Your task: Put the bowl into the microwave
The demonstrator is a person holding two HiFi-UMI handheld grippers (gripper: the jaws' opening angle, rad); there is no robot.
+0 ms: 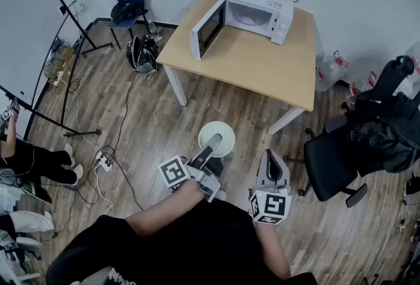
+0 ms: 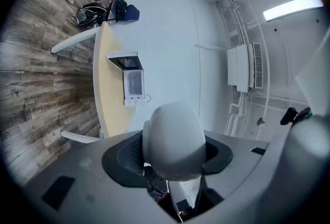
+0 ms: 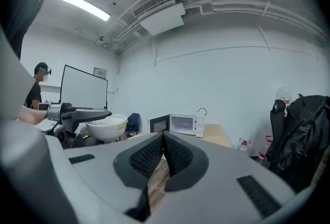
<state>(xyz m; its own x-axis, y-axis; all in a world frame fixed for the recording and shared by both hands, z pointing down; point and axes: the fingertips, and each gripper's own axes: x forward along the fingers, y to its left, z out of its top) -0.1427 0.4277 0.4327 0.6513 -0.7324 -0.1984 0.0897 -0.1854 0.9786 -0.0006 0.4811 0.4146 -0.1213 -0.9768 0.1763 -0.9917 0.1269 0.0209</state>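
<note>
The left gripper (image 1: 209, 150) has its jaws clamped on the rim of the white bowl (image 1: 222, 129); in the left gripper view the bowl's rounded wall fills the space between the pads and rises just ahead of them. The right gripper (image 3: 162, 146) has its jaws closed on nothing, the pads meeting at their tips with only the wooden floor (image 1: 151, 139) showing behind them. Seen from the right jaws, the bowl hangs off to the left, at about their own height and near them. The bowl is carried in the air over the floor, close in front of the person. Beyond both pairs of jaws, well apart from them, stands the table (image 1: 257, 65), and on its far part the microwave (image 1: 257, 13) with its door (image 1: 207, 29) swung wide open and its chamber looking empty. To the right of the right jaws sits a black office chair (image 1: 333, 160) draped with dark clothing. As a judgement, the pick-up and the door are dealt with; what remains is to carry the bowl across to the table, slide it into the chamber and let go.
</note>
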